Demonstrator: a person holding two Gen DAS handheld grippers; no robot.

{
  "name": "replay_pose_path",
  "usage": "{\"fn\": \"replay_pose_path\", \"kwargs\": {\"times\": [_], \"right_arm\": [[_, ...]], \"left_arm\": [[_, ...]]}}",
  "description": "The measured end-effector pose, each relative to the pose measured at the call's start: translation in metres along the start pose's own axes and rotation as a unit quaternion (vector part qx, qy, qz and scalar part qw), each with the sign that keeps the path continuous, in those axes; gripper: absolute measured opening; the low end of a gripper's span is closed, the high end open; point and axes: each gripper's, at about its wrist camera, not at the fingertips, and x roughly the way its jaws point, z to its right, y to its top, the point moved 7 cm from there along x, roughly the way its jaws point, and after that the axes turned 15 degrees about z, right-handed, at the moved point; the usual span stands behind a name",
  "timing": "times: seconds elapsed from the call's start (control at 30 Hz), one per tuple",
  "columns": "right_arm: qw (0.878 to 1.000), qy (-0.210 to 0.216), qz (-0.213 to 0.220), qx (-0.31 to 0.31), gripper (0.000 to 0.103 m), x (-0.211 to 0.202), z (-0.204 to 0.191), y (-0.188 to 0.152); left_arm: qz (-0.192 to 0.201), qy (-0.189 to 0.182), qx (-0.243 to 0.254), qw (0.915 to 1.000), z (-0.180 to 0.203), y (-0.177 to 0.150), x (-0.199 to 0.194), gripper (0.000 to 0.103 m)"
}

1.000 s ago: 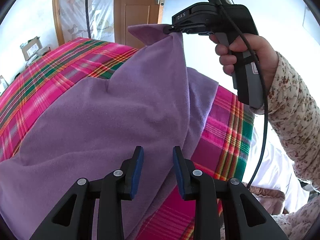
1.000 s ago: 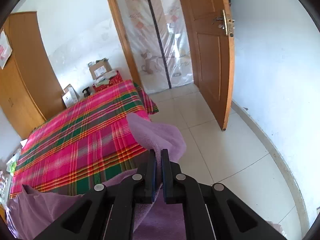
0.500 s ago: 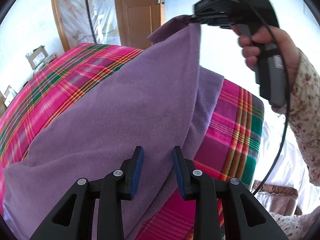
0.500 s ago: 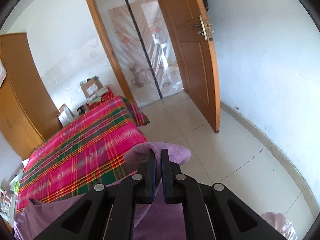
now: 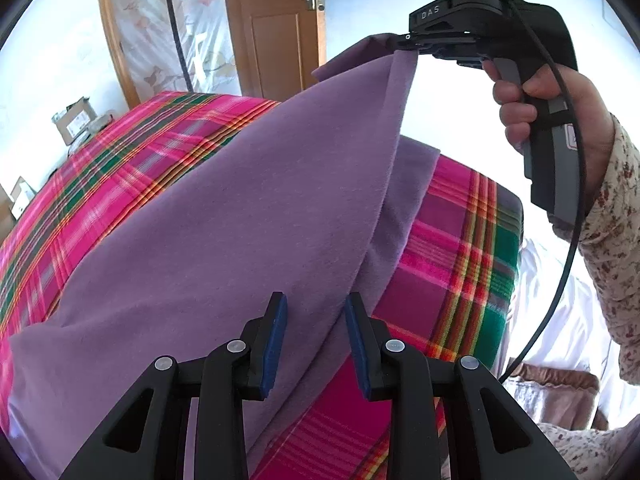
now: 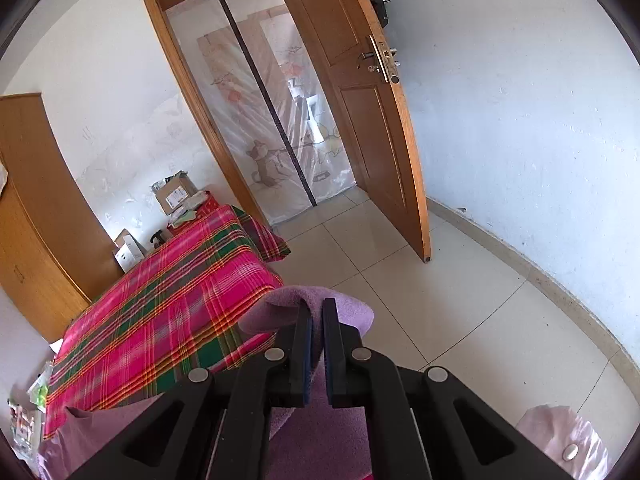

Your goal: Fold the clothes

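Two grippers work one purple fleece garment point(image 5: 248, 216), which fills the frame's centre, draped over the plaid bedspread point(image 5: 460, 264). The right gripper point(image 5: 404, 40), upper right, is clenched on a corner and lifts it; the left gripper point(image 5: 314, 334), at bottom, stands released above the cloth. It looks soft, light and floppy, so hems and corners are probably the best places to pinch.

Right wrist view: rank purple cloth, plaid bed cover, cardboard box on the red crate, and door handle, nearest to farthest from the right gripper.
1. Purple cloth, pinched in the right gripper.
2. Plaid bed cover, just beyond, to the left.
3. Cardboard box, past the bed's far end, by the wall.
4. Door handle, up on the open door, right. Box and handle are close to call.
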Motion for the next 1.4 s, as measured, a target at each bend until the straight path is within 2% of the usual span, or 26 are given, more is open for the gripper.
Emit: {"fn": "replay_pose_path", "kwargs": {"times": [0.13,0.33,0.53,0.57,0.63,0.7,1.03,1.23,1.4], "right_arm": [[1.000,0.004,0.002,0.001,0.005,-0.001,-0.004,0.006],[1.000,0.011,0.009,-0.004,0.005,-0.002,-0.014,0.014],[1.000,0.007,0.004,0.006,0.005,-0.002,-0.007,0.013],[1.000,0.007,0.003,0.008,0.005,-0.002,-0.006,0.012],[1.000,0.006,0.001,0.011,0.005,-0.001,-0.004,0.012],[1.000,0.005,0.001,0.011,0.005,-0.001,-0.003,0.011],[1.000,0.003,0.002,0.020,0.005,-0.007,0.008,0.009],[0.999,-0.009,-0.011,0.037,0.005,-0.009,0.026,-0.007],[0.997,-0.029,-0.053,0.051,0.005,0.002,0.048,-0.038]], "left_arm": [[0.005,0.000,0.001,1.0000,0.006,0.007,0.004,0.031],[0.001,0.027,0.015,0.9995,0.009,0.014,0.018,0.031],[0.000,0.031,-0.011,0.9994,0.002,0.015,0.021,0.031],[0.002,0.031,-0.012,0.9994,0.002,0.016,0.019,0.028],[0.004,0.031,-0.016,0.9994,0.003,0.015,0.016,0.012],[0.009,0.030,-0.019,0.9993,0.003,0.016,0.014,0.008],[0.041,0.002,-0.001,0.9992,0.015,0.028,-0.011,0.004],[0.019,-0.019,-0.005,0.9996,0.020,0.018,-0.006,0.004],[-0.018,-0.026,-0.008,0.9995,0.029,-0.002,-0.003,0.004]]}}
